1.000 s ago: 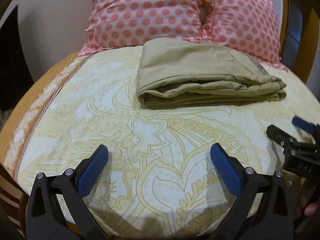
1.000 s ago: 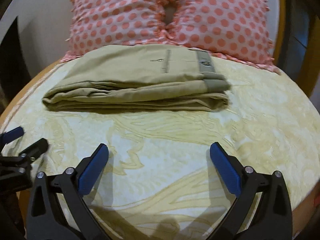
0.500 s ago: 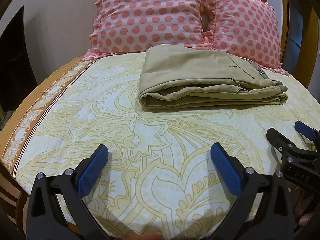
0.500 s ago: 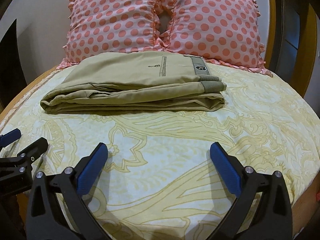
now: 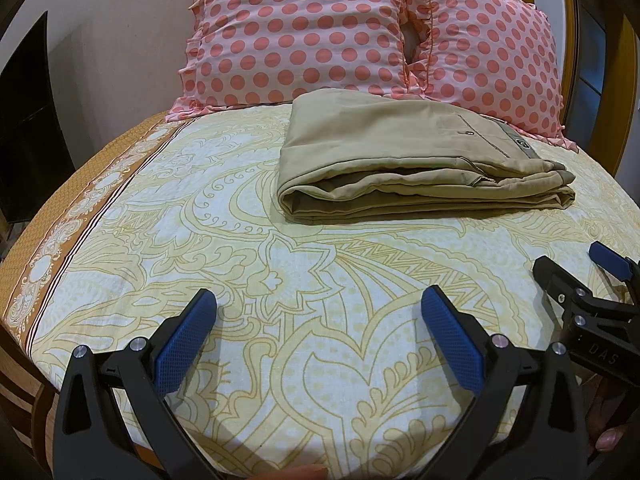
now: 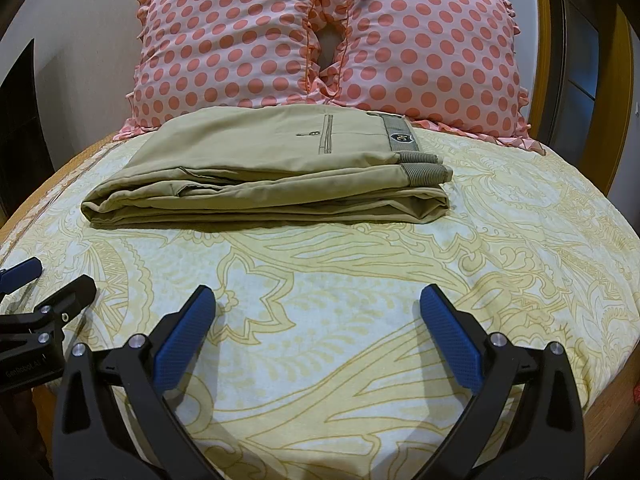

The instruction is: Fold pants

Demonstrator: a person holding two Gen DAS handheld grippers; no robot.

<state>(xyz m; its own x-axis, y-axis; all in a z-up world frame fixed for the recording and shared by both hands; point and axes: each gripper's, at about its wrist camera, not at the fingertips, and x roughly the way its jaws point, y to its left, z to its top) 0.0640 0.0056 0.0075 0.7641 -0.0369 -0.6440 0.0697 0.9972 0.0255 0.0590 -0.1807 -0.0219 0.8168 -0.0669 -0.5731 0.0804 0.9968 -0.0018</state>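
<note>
Pants (image 5: 416,164) lie folded in compact stack, upper centre of frame, on bed (image 5: 320,280) before pillows (image 6: 320,40). Your left hand-held gripper (image 5: 318,328) and right hand-held gripper (image 6: 318,328) both spread wide, empty, well apart from pants; fold looks done, so nothing needs holding.

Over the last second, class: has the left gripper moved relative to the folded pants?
Yes. The left gripper has backed away: the pants and pillows have shrunk in its view.
</note>
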